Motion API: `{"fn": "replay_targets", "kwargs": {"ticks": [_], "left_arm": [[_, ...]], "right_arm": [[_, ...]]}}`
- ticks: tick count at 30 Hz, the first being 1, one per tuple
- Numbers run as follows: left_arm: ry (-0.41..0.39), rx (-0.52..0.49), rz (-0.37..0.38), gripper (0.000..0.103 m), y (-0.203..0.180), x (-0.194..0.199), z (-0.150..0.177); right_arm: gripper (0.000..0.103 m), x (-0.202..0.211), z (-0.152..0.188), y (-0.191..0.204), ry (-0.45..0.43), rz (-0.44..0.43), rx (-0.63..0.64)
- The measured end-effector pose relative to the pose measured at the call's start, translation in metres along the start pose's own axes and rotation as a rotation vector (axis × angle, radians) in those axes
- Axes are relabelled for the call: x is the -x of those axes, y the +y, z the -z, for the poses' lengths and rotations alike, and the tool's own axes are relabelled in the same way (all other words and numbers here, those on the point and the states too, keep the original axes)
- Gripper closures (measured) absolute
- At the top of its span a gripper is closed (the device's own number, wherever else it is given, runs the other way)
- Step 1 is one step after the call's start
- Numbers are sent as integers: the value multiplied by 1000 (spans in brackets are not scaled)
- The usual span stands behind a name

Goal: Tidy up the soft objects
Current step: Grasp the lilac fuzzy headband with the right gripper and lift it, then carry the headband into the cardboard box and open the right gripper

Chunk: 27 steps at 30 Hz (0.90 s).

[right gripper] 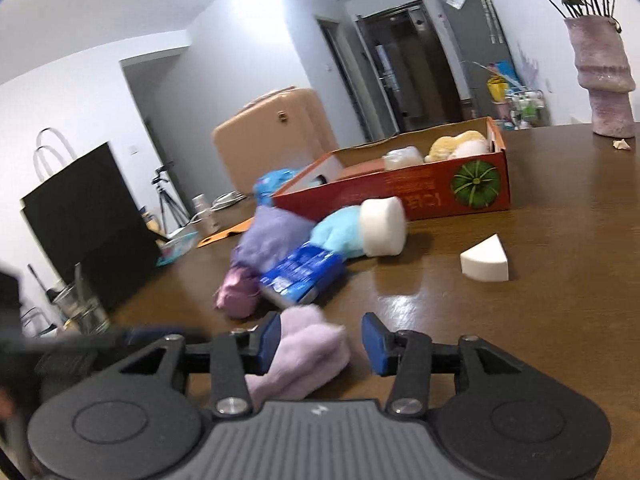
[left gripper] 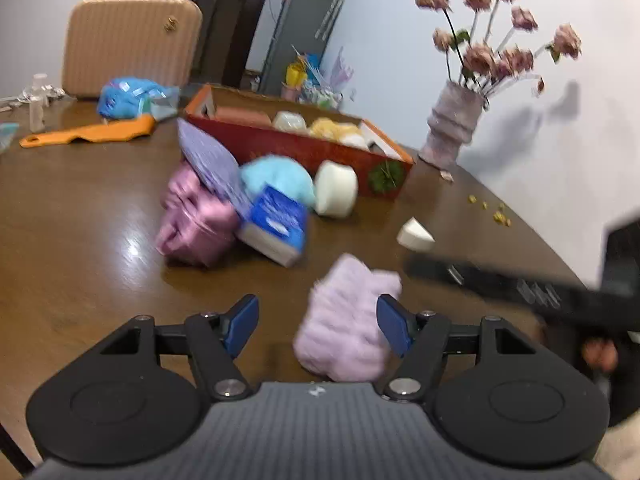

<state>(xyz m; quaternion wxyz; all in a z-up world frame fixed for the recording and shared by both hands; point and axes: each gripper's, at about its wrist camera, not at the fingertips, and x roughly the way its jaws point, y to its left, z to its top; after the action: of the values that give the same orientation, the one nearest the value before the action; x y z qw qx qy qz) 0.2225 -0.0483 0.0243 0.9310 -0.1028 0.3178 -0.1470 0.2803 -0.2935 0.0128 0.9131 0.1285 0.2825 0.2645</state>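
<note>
A fluffy lilac cloth (left gripper: 350,316) lies on the brown table between both grippers; it also shows in the right wrist view (right gripper: 306,354). My left gripper (left gripper: 318,326) is open, the cloth beside its right finger. My right gripper (right gripper: 320,344) is open, the cloth against its left finger. Further back lie a pink pouch (left gripper: 196,220), a purple cloth (left gripper: 214,160), a blue tissue pack (left gripper: 276,226), a light blue plush (left gripper: 280,178), a round white sponge (left gripper: 336,188) and a white wedge sponge (left gripper: 414,234). A red cardboard box (left gripper: 296,142) holds several soft items.
A vase of pink flowers (left gripper: 452,124) stands at the table's far right. A tan suitcase (left gripper: 128,44), a blue bag (left gripper: 128,96), an orange comb (left gripper: 88,134) and a small bottle (left gripper: 38,104) are at the back left. A black bag (right gripper: 80,216) stands left.
</note>
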Motion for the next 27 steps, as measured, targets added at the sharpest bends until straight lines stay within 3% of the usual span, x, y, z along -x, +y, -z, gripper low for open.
{"fn": "replay_targets", "kwargs": {"ticks": [4,7,10,16,21,22,24,25,27], "left_arm": [[54,18,-1,43,-3,-14,9],[45,11,-24,53,4,-12,11],[33,41,-69,54,22,-7,11],[34,86,4,51,31,-3,2],[81,138,48,49,35,-21,-7],[85,141,53,51,34,-25,-7],[107,148,101,70,35,-31,-8],[107,150,99,71,34,-31,-9],[87,133,91,77,30,-28,-15]], "right_arm": [[60,-32,-5,-4,72,-26,-15],[79,-34,7,2,116,-36,-15],[79,-17,22,6,116,-7,-40],[75,4,27,15,58,38,-67],[70,-6,26,13,76,42,-76],[71,-9,27,13,85,43,-74],[76,-14,29,13,95,48,-61],[84,-14,29,12,95,40,-64],[88,-14,23,15,96,34,-41]]}}
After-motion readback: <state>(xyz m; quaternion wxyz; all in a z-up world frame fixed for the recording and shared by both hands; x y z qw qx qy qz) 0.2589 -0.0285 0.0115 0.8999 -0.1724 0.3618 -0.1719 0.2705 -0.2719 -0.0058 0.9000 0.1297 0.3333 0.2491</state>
